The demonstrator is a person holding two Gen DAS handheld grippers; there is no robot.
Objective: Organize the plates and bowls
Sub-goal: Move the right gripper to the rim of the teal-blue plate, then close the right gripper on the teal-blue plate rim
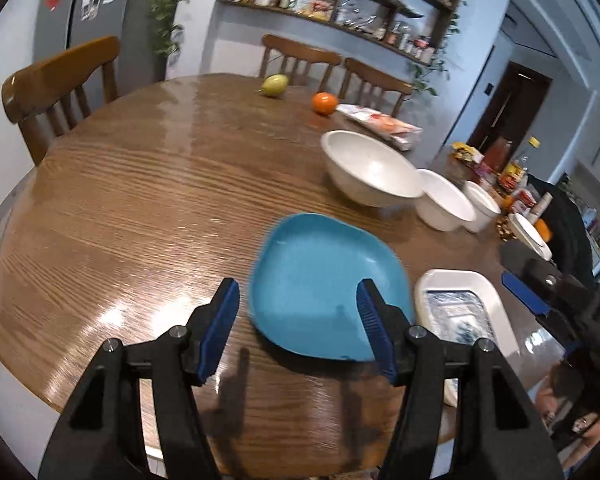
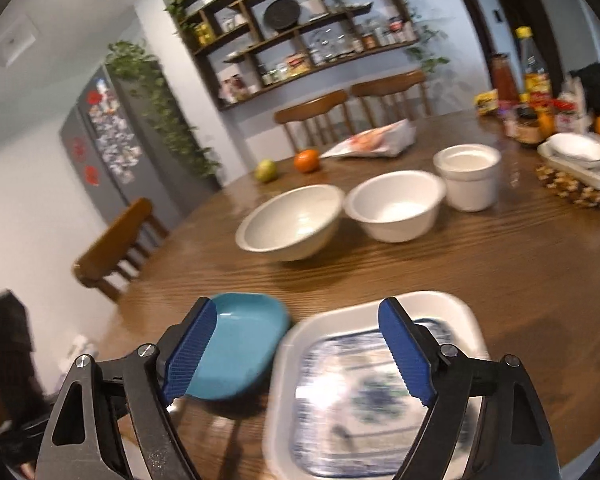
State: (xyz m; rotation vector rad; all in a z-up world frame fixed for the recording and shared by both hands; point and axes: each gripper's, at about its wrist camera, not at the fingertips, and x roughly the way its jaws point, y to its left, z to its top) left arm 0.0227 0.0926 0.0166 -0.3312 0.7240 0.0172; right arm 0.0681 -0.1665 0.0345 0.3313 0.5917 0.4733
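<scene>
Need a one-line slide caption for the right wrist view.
Open right tool hovers over a white patterned plate beside a blue plate, with three white bowls behind on the wooden table.

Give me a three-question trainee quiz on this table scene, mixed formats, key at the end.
1. True or false: the blue plate is stacked on the white rectangular plate.
2. Multiple choice: which fruit lies nearer the snack packet? A) the green pear B) the orange
3. Fill in: the left gripper and right gripper both hold ____.

Key: 1 false, they lie side by side on the table. 2 B. 3 nothing, both are open.
</scene>
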